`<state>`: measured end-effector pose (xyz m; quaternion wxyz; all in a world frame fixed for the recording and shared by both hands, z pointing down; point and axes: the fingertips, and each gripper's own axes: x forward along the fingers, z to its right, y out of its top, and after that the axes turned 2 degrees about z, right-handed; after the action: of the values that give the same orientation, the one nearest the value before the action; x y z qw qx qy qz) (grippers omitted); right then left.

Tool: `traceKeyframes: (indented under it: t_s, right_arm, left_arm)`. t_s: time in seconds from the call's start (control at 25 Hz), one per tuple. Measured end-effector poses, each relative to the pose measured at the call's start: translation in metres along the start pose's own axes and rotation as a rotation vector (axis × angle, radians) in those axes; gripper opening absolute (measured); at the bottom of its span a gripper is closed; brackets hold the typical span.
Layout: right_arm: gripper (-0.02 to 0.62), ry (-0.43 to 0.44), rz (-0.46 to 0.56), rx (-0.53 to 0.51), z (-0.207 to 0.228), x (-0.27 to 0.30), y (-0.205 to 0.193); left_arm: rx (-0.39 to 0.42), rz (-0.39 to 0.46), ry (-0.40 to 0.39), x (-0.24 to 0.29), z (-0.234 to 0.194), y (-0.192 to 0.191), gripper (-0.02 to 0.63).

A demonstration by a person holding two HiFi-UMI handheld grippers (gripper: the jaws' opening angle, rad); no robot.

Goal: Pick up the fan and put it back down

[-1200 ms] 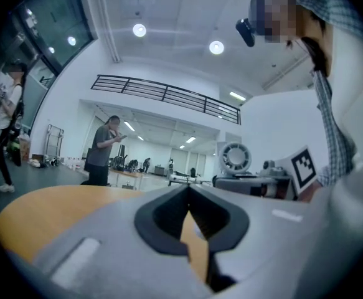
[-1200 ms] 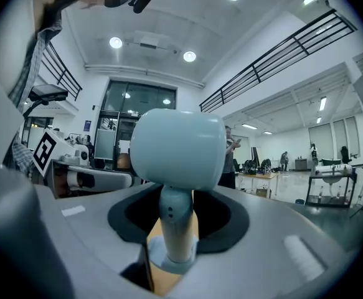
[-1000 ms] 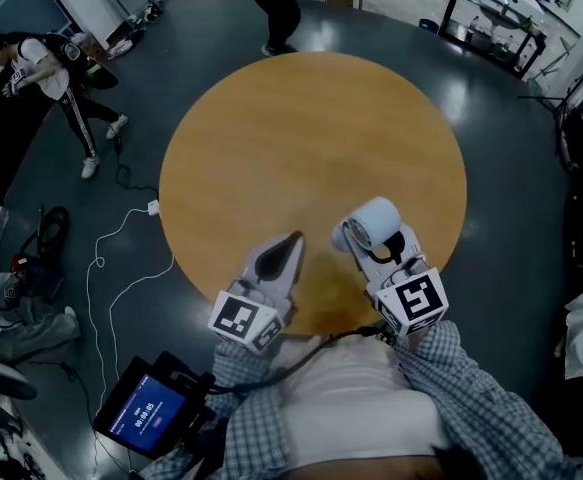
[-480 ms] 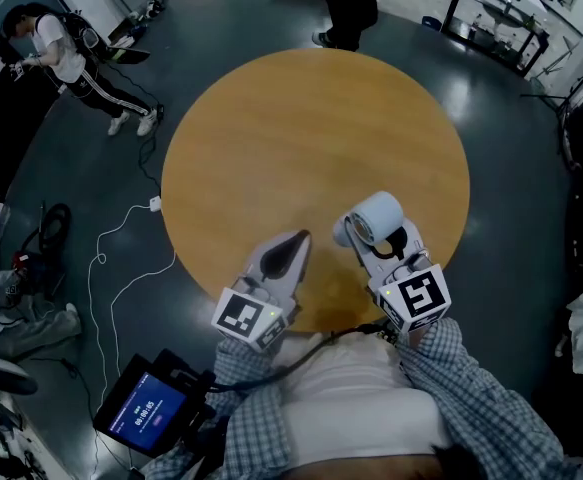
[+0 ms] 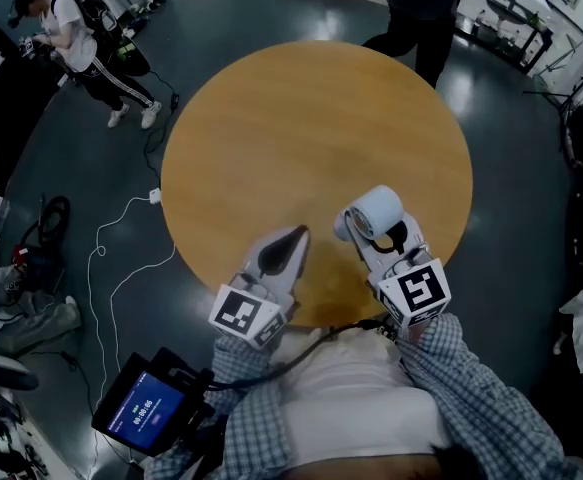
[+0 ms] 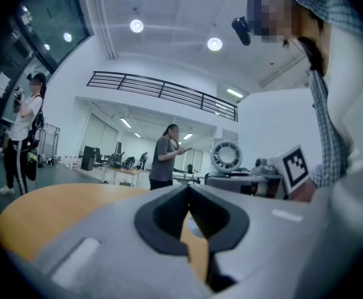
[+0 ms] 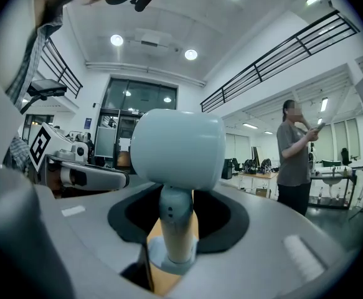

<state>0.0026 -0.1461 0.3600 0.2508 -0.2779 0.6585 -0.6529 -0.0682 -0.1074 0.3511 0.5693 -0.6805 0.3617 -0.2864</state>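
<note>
A: Pinching the slim stem of the fan (image 7: 177, 145), the right gripper (image 5: 379, 236) has its pads close against either side. The pale round head stands upright just above the jaws.

B: And the left gripper (image 6: 188, 189)?

A: Jaws pressed together, tips meeting, nothing between them. It's held level, just beside the right one.

B: Is the fan off the table (image 5: 311, 118)?

A: Can't tell. Its base shows over the wood, near the round table's closest edge. Beyond the table, a person in a dark top (image 7: 293, 161) stands on the floor.
</note>
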Motion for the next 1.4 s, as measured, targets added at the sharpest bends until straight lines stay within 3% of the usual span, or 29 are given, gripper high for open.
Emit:
traceKeyframes:
  t_s: [0.44, 0.84, 1.08, 1.4]
  right_arm:
    - [0.140, 0.054, -0.090, -0.004, -0.016, 0.008, -0.025]
    - [0.140, 0.118, -0.153, 0.055, -0.032, 0.013, -0.062]
    - [0.140, 0.138, -0.201, 0.041, -0.037, 0.011, -0.087]
    - [0.140, 0.152, -0.223, 0.041, -0.055, 0.012, -0.121]
  left_arm:
    - [-0.032, -0.044, 0.021, -0.007, 0.002, -0.005, -0.003]
    - [-0.067, -0.108, 0.075, -0.024, -0.003, -0.020, -0.003]
    - [-0.078, -0.087, 0.041, -0.024, 0.007, -0.012, -0.003]
    - [-0.076, -0.124, 0.077, -0.043, -0.001, -0.026, -0.003]
